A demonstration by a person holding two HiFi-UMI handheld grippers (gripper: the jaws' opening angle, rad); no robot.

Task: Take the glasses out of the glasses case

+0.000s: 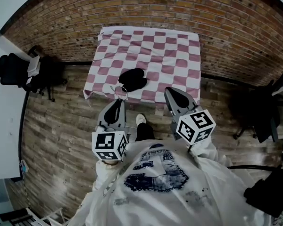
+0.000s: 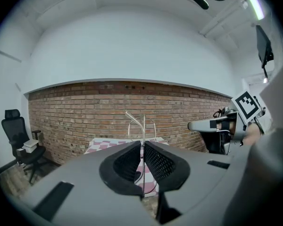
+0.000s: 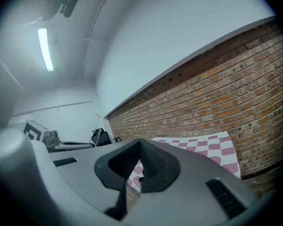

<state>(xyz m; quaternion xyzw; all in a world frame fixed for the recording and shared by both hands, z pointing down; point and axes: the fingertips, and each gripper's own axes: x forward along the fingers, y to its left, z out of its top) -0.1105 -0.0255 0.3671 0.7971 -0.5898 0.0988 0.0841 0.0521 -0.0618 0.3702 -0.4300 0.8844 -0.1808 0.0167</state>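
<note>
1. Brick wall (image 1: 132, 8): runs behind the table's far edge.
2. Plank floor (image 1: 56, 126): spreads left, right and in front of the table.
3. Table (image 1: 151, 51): wears a pink-and-white checked cloth that hangs over the near edge.
4. Black office chair (image 1: 14, 69): stands well left of the table, against a white wall.
5. Right gripper (image 1: 172, 94): hovers off the table's near edge, toward the right corner; jaws pressed together, nothing between them.
6. Left gripper (image 1: 118, 103): hovers off the same near edge, left of centre; clenched on the thin clear frame of the glasses.
7. Glasses case (image 1: 132, 79): black, lies on the table close to the near edge, about mid-width.
8. Glasses (image 1: 122, 92): hang in the air just over the table's near edge, out of the case and apart from it, pinched upright between the left gripper's pads.
</note>
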